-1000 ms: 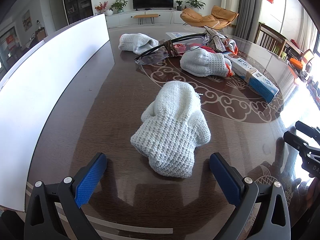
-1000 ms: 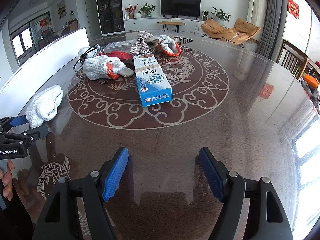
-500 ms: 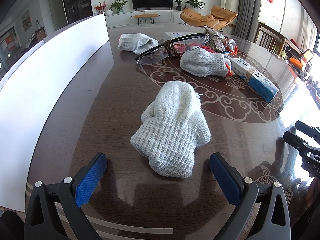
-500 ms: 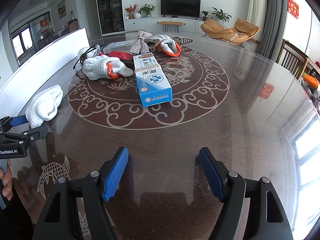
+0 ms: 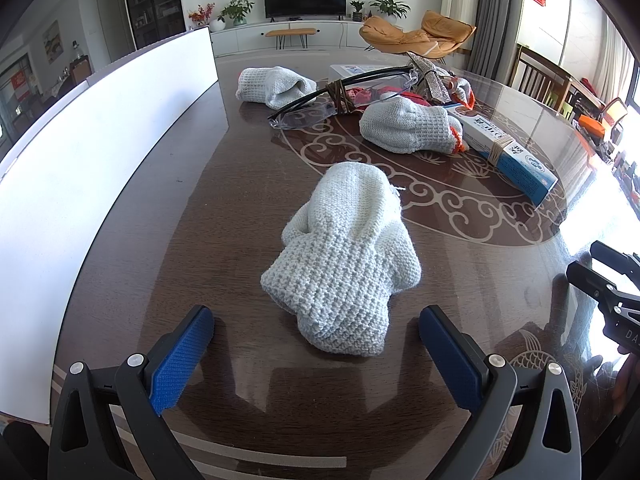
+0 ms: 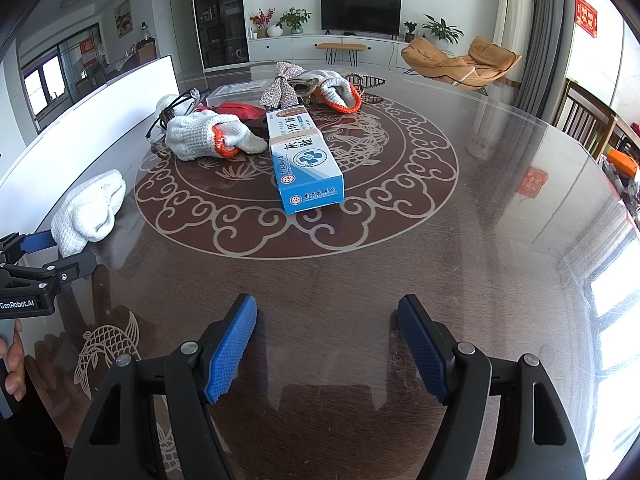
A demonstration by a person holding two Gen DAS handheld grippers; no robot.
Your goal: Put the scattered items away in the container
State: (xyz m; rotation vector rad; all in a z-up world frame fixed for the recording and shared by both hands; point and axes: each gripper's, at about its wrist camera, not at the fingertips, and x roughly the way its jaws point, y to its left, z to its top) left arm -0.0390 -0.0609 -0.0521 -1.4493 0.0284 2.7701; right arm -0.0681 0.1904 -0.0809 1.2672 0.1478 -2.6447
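A white knitted glove (image 5: pixel 344 264) lies on the dark table just ahead of my left gripper (image 5: pixel 316 356), which is open, its blue pads on either side of the glove's near end without touching. The same glove (image 6: pixel 90 212) shows at the left in the right wrist view. Farther back lie a second glove with an orange cuff (image 5: pixel 404 128), a third glove (image 5: pixel 272 84), safety glasses (image 5: pixel 340 96), a blue and white box (image 6: pixel 304 160), a sparkly bow (image 6: pixel 280 90) and a clear container (image 6: pixel 236 94). My right gripper (image 6: pixel 326 354) is open over bare table.
A long white panel (image 5: pixel 100 152) stands along the table's left edge. Another orange-cuffed glove (image 6: pixel 338 90) and a red item (image 6: pixel 236 110) lie near the container. A hand (image 6: pixel 10 360) holds the left gripper's handle. Chairs stand at the right.
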